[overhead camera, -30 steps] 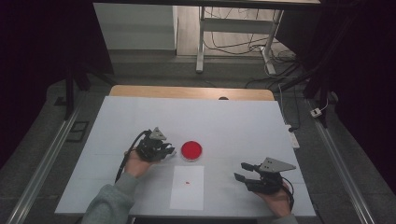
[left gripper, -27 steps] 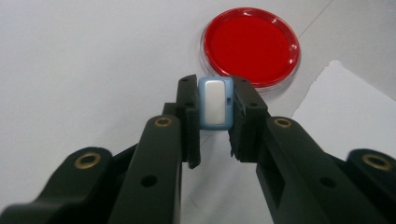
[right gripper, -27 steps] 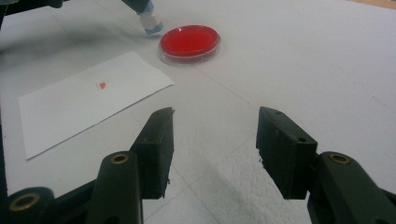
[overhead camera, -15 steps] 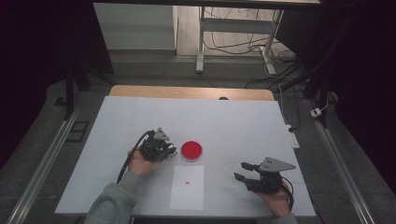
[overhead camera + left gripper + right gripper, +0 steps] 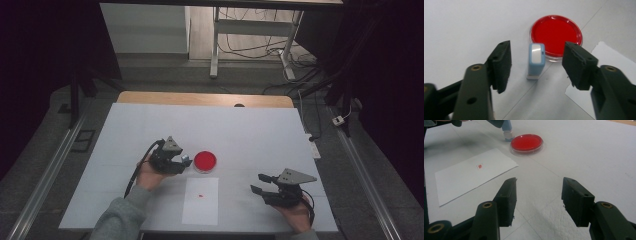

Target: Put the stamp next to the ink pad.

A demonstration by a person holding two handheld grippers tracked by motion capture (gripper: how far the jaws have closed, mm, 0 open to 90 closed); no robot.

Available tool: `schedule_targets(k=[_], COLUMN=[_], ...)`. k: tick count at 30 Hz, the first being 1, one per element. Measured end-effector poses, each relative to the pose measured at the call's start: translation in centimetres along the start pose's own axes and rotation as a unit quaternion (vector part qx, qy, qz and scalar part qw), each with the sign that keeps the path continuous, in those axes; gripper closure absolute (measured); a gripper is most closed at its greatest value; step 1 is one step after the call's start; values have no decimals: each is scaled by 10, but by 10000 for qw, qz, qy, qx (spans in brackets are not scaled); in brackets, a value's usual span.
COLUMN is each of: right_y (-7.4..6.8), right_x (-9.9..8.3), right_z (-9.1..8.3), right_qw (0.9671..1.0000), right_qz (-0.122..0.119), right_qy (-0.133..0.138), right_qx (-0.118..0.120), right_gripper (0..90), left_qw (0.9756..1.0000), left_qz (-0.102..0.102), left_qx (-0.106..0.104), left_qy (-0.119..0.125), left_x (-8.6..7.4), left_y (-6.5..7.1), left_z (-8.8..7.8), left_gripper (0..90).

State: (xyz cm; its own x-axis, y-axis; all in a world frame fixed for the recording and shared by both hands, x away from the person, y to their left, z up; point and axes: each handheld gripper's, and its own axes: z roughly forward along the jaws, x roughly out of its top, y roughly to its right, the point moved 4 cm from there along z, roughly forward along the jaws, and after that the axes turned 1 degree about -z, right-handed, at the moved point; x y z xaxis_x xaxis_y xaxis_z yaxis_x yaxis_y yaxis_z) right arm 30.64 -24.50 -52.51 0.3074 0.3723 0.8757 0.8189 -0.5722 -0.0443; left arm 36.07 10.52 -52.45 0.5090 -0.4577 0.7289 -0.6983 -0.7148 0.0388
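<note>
The small blue stamp (image 5: pixel 536 60) is standing upright on the table (image 5: pixel 250 130), just left of the red ink pad (image 5: pixel 556 35), looking light, rigid and easily tipped, so gripping its flat sides low seems best. The left gripper (image 5: pixel 536 67) has just been opening, its jaws now straddling the stamp without pressing. The right gripper (image 5: pixel 537 200) is hovering spread and empty at the near right. One stamp, one pad, one paper sheet (image 5: pixel 200 200) bearing one red mark (image 5: pixel 200 195).
</note>
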Motion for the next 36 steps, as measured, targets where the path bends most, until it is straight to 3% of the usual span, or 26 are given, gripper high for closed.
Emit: schedule_targets(k=[12, 21, 29, 36], right_y=[4, 11, 16, 16], right_x=[-1, -6, -10, -14], right_z=[-7, -16, -24, -26], right_qw=[9998, 9992, 9985, 9981], right_qz=[-22, -53, -58, -159], right_qy=[85, 123, 151, 92], right_qx=[-202, -384, -515, -585], right_gripper=[457, 457, 454, 446], left_qw=[9992, 9979, 9971, 9973], left_qz=[80, -80, -166, -221], left_qx=[-18, -152, -286, -267], left_qy=[389, 624, 681, 652], left_x=[-8, -27, -50, -73], left_y=[9, 18, 25, 24], left_z=[-37, -56, -69, -82], left_gripper=[311, 313, 313, 313])
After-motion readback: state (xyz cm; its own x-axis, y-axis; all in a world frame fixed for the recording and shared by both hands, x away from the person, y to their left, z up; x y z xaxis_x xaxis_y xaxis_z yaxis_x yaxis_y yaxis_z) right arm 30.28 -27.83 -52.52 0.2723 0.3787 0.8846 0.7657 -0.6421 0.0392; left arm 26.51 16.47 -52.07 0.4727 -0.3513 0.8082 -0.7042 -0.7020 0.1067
